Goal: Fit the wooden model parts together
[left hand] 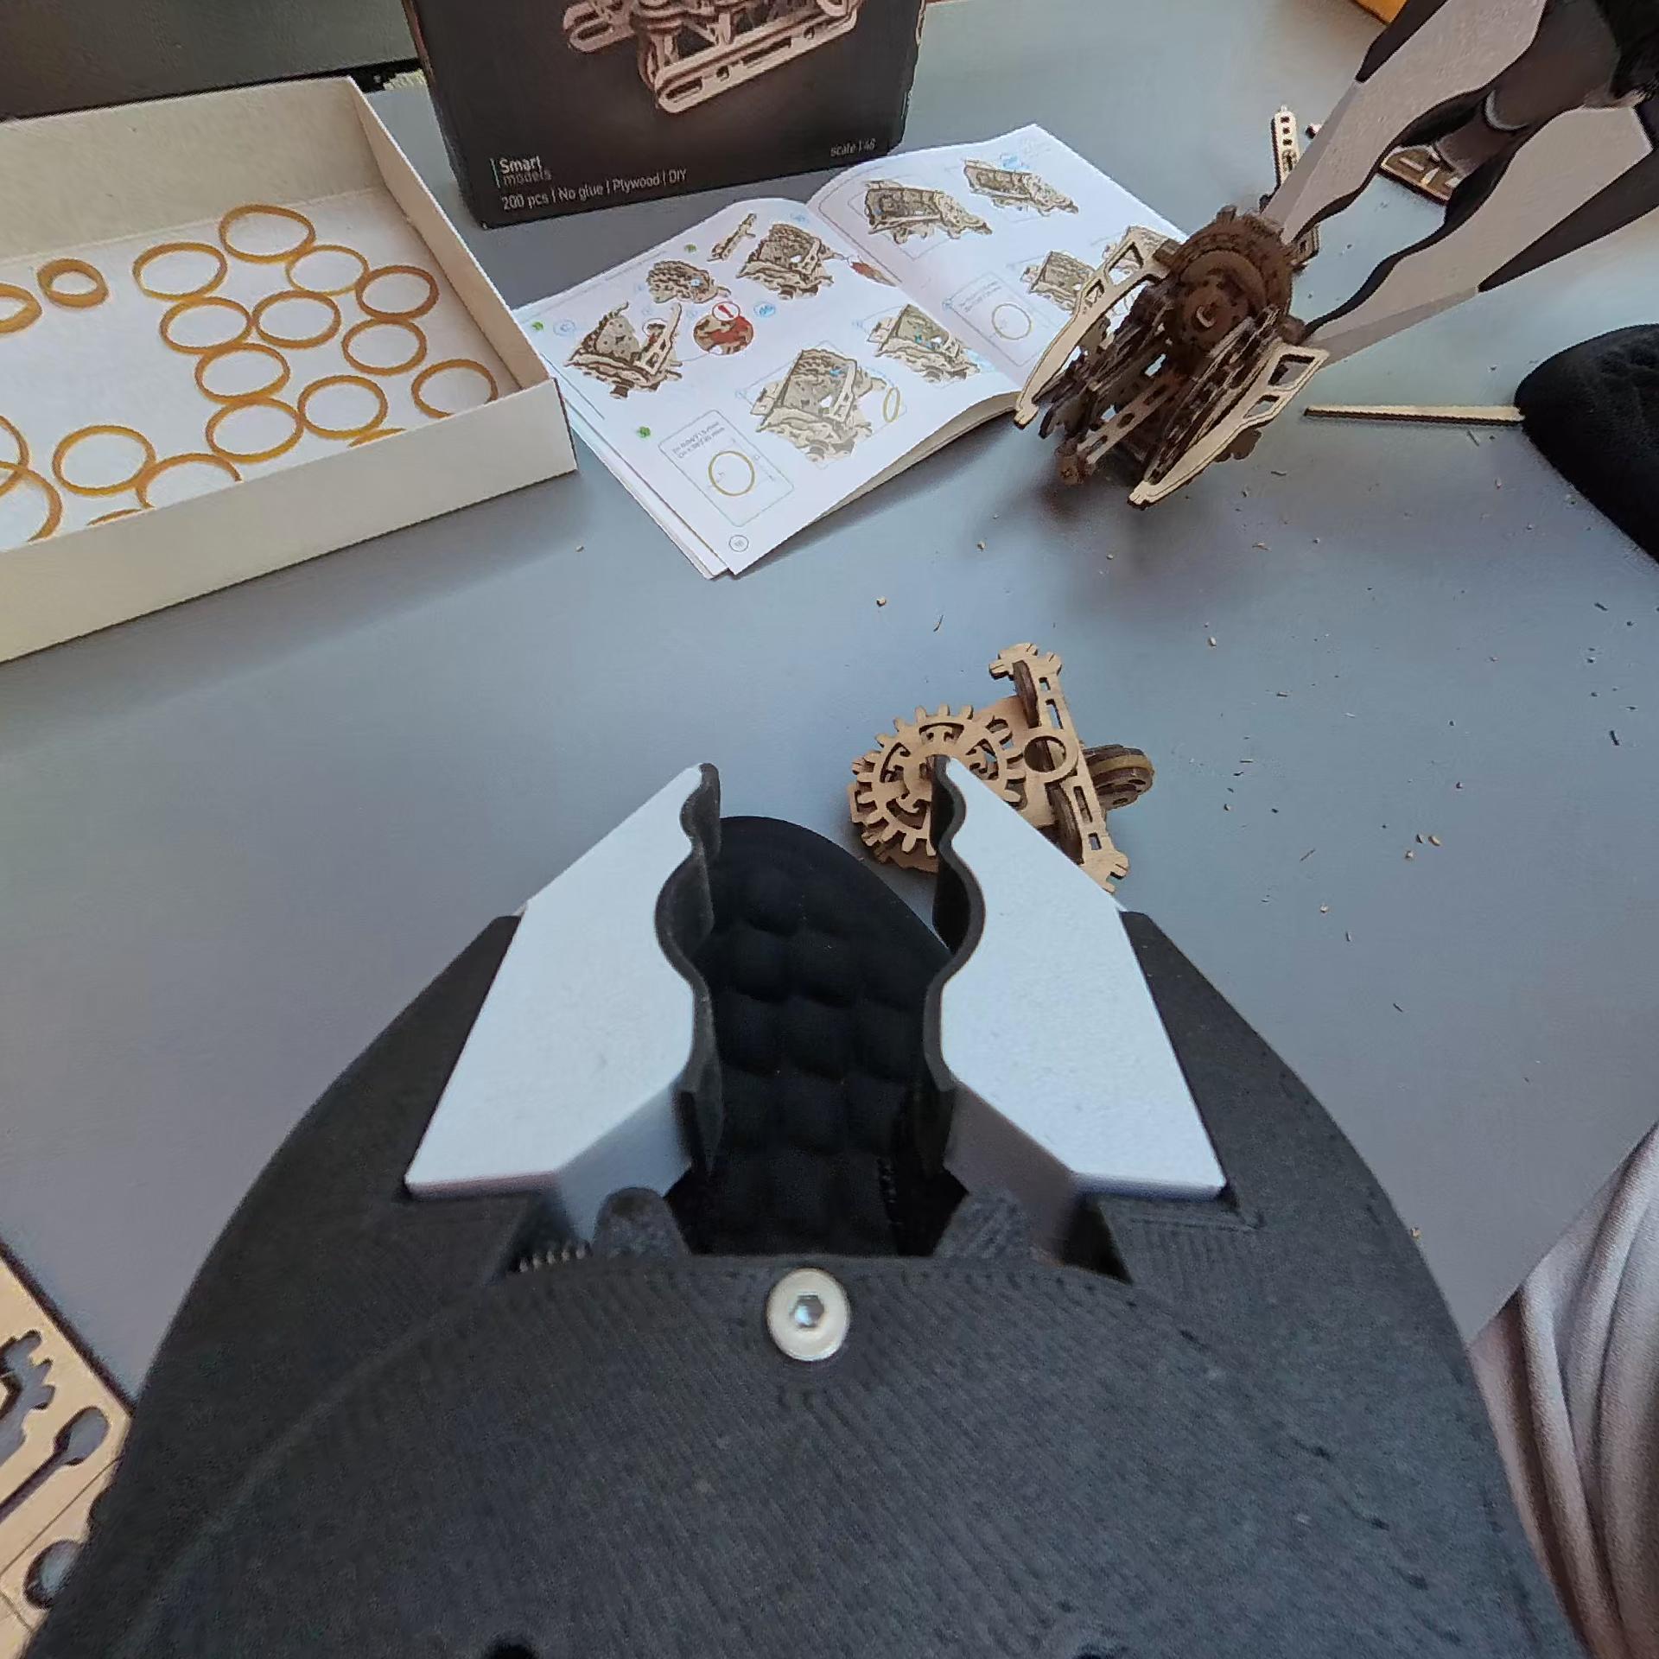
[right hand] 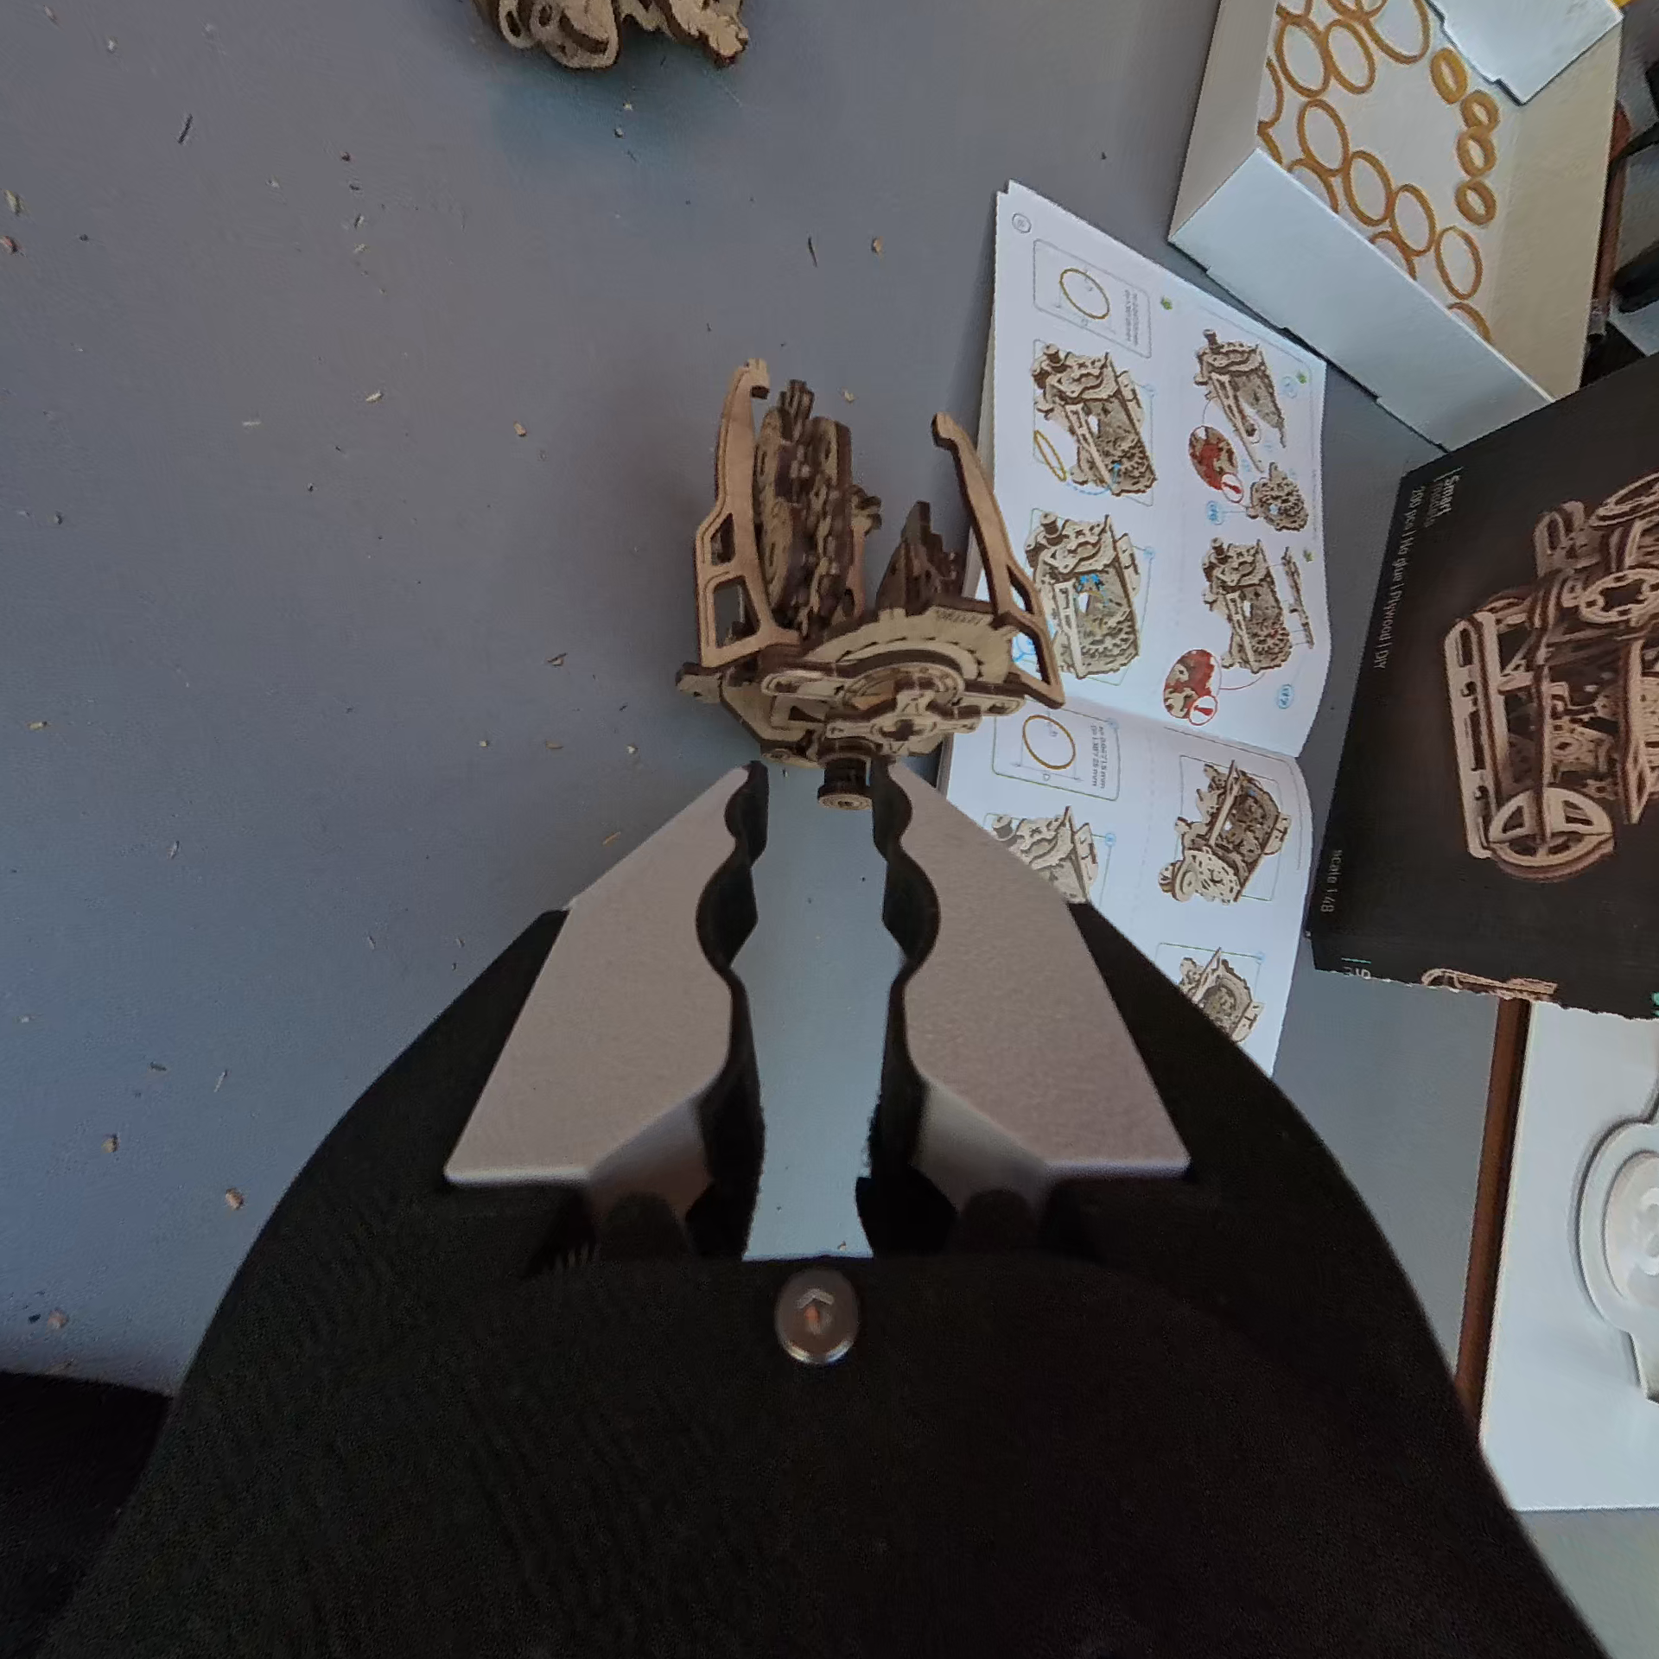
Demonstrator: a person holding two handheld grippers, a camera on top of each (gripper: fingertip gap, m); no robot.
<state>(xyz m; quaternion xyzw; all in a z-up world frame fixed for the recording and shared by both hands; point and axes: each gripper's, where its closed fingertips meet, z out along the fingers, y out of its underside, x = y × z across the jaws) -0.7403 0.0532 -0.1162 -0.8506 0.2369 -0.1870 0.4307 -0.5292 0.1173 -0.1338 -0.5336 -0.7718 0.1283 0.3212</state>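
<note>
A small wooden gear part (left hand: 996, 772) lies flat on the grey table (left hand: 449, 763). My left gripper (left hand: 826, 781) is open and empty just in front of it, and its right fingertip (left hand: 952, 790) overlaps the gears' edge in view. My right gripper (right hand: 821, 776) is shut on the larger wooden model assembly (right hand: 862, 628) at its base and holds it tilted above the table. That assembly (left hand: 1176, 359) and the right gripper (left hand: 1302, 242) also show at the upper right of the left wrist view. The gear part (right hand: 619, 27) shows at the top edge of the right wrist view.
A white tray of rubber bands (left hand: 539, 422) (right hand: 1257, 206), an open instruction booklet (left hand: 808, 377) (right hand: 1149, 539) and a black product box (left hand: 673, 108) (right hand: 1508, 718) sit at the table's far side. A plywood sheet (left hand: 45, 1436), a wooden stick (left hand: 1409, 413) and wood crumbs lie about. Across from one pair of fingers to the other is roughly 25 cm.
</note>
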